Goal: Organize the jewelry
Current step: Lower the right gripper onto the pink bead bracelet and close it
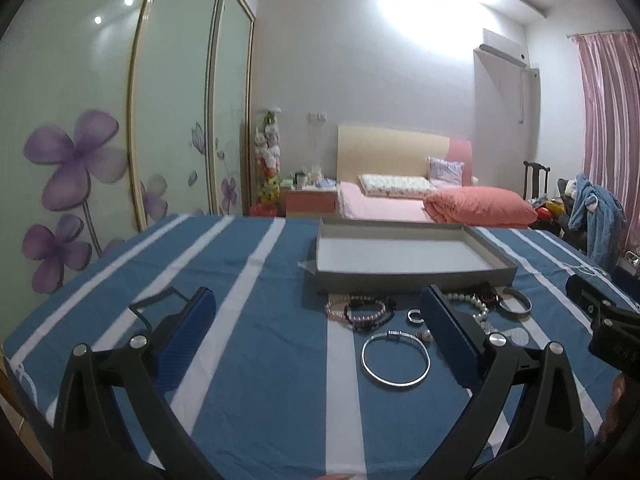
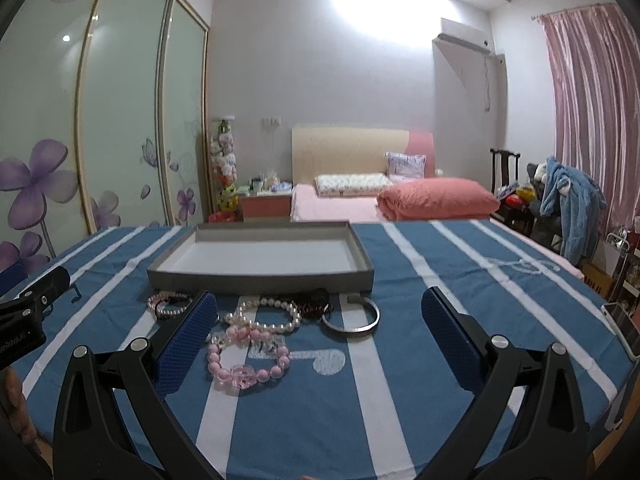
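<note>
A shallow grey tray (image 1: 412,278) (image 2: 260,278) with a bare white floor sits at the far middle of the blue striped table. Jewelry lies in front of it: a thin silver bangle (image 1: 396,360), a small silver ring (image 1: 415,316), pink and dark bead bracelets (image 1: 360,310) (image 2: 168,305), a white pearl bracelet (image 2: 266,314), a pink bead bracelet (image 2: 248,360) and a silver cuff (image 1: 515,303) (image 2: 352,316). My left gripper (image 1: 316,334) is open and empty, above the table, near the bangle. My right gripper (image 2: 320,336) is open and empty, over the pearl bracelet and cuff.
The table carries a blue cloth with white stripes (image 1: 256,280). A phone (image 2: 624,332) lies at the table's right edge. Behind are a bed with a pink quilt (image 1: 476,206), flowered wardrobe doors (image 1: 72,160) and a chair with blue clothes (image 2: 568,196).
</note>
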Demonstrator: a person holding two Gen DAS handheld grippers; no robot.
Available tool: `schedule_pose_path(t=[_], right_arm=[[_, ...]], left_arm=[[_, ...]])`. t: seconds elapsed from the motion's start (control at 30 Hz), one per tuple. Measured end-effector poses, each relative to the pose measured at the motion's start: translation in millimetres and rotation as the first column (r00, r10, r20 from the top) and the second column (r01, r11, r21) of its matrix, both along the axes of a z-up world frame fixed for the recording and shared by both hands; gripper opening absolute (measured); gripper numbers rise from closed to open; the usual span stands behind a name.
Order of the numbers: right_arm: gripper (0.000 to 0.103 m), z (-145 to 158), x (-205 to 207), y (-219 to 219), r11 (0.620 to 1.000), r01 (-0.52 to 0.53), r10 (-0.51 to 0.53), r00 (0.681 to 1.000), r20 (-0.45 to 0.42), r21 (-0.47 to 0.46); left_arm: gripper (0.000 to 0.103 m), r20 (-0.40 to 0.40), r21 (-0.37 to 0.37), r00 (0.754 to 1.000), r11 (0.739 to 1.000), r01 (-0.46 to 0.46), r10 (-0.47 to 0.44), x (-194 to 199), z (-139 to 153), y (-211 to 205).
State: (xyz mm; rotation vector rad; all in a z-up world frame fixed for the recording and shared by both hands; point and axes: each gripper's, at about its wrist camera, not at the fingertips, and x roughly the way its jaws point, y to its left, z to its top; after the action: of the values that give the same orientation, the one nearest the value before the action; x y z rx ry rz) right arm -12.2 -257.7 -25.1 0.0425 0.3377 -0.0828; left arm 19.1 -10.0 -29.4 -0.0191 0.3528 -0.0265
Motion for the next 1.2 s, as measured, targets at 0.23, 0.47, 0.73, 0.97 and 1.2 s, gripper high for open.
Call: schedule_pose_path(t=[0.23, 0.47, 0.73, 0.97, 1.2], right_arm=[[0.101, -19, 28, -4, 0.998, -0.034, 0.043, 0.986, -0.163, 0.056], [0.067, -35, 65, -4, 0.994, -0.056, 0.086, 0.936, -0.342, 0.097], [0.035, -53, 87, 14, 0.991, -0.104, 0.131, 0.871, -0.473, 0.084], [0.018, -59, 86, 18, 0.992, -0.12, 0.126, 0.852, -0.508, 0.044], [0.016, -61, 87, -4, 0.997, -0.057, 0.076, 0.857, -0.51, 0.053]], left_arm=[[0.099, -0.132, -0.058, 0.99, 0.997, 0.042, -0.05, 23, -12, 8], [0.099, -0.235, -0.067, 0.969, 0.996, 0.059, -0.074, 46, -24, 10], [0.099, -0.315, -0.048, 0.943, 0.995, 0.093, -0.103, 61, -35, 5], [0.099, -0.395, -0.03, 0.907, 0.989, 0.147, -0.147, 77, -42, -8], [0.099, -0.485, -0.059, 0.853, 0.981, 0.186, -0.191, 97, -55, -25]])
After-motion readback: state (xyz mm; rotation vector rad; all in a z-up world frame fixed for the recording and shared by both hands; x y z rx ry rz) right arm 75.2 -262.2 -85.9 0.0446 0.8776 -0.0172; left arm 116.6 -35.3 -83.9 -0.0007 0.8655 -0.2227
